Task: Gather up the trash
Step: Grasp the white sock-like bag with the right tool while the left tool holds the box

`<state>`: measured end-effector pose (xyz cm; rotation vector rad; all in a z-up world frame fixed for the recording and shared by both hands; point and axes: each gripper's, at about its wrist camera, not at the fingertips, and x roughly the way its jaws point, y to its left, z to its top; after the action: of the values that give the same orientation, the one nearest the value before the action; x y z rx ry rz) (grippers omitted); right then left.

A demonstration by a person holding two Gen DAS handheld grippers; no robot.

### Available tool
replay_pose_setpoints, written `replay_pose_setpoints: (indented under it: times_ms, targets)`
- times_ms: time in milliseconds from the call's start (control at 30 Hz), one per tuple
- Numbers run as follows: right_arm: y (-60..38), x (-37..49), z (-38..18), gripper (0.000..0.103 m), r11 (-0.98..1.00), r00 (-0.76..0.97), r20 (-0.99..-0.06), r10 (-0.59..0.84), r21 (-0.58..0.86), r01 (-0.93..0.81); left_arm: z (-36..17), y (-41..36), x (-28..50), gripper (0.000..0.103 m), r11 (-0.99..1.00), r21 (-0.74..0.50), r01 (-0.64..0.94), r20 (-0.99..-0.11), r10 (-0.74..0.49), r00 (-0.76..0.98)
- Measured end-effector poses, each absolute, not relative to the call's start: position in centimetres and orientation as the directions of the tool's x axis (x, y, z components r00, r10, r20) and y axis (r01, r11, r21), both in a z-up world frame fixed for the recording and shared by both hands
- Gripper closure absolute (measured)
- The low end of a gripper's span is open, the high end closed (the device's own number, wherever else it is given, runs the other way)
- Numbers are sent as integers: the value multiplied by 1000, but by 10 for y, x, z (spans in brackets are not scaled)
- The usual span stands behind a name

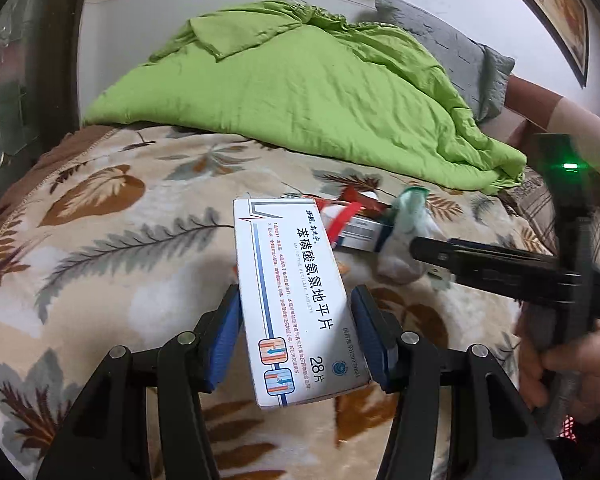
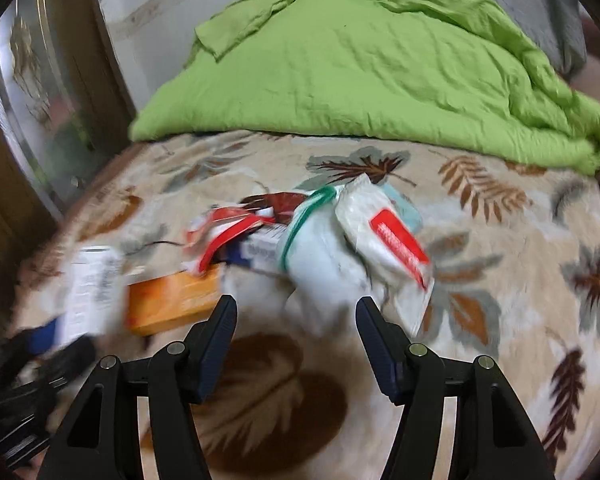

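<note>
Trash lies in a loose heap near the middle of the leaf-patterned blanket [image 2: 500,288] that covers the bed, short of the green quilt [image 2: 360,60] bunched along its far edge: a white pouch with a green band [image 2: 320,256], a white packet with a red label [image 2: 392,240], a red-and-white wrapper [image 2: 228,232] and an orange box [image 2: 172,300] toward the left edge. One piece is already taken: the white medicine box [image 1: 296,292] sits lengthwise between the blue pads of the left gripper [image 1: 296,336], which press on its long sides. The right gripper [image 2: 296,336] hangs just before the heap with its jaws partly spread and nothing between them. For a clean pick, I judge it should straddle the banded pouch, press lightly into the soft blanket, and close on the pouch alone. The left should keep the box level.
</note>
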<state>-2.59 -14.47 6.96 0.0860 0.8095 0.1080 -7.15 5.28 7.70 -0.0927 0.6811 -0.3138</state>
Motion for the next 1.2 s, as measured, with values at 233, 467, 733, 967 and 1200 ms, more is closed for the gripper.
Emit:
replay_pose_setpoints:
  times_ms: [233, 467, 733, 967, 1200]
  targets:
    - [-148, -23, 55, 91, 992, 697, -708, 113, 115, -44, 78, 44, -75, 49, 944, -161, 289, -588, -327, 740]
    - [-166, -79, 85, 92, 975, 771, -613, 175, 218, -48, 83, 27, -86, 49, 929, -152, 337, -562, -362, 744]
    - [-181, -140, 99, 92, 957, 816, -548, 183, 289, -21, 90, 12, -113, 49, 928, -112, 356, -527, -360, 770]
    - [-200, -148, 91, 92, 925, 801, -558, 215, 379, 16, 88, 4, -120, 49, 930, -89, 356, -529, -347, 774]
    - [-197, -148, 91, 92, 929, 802, -557, 216, 370, 6, 86, -3, -119, 49, 932, -45, 359, -535, -326, 780]
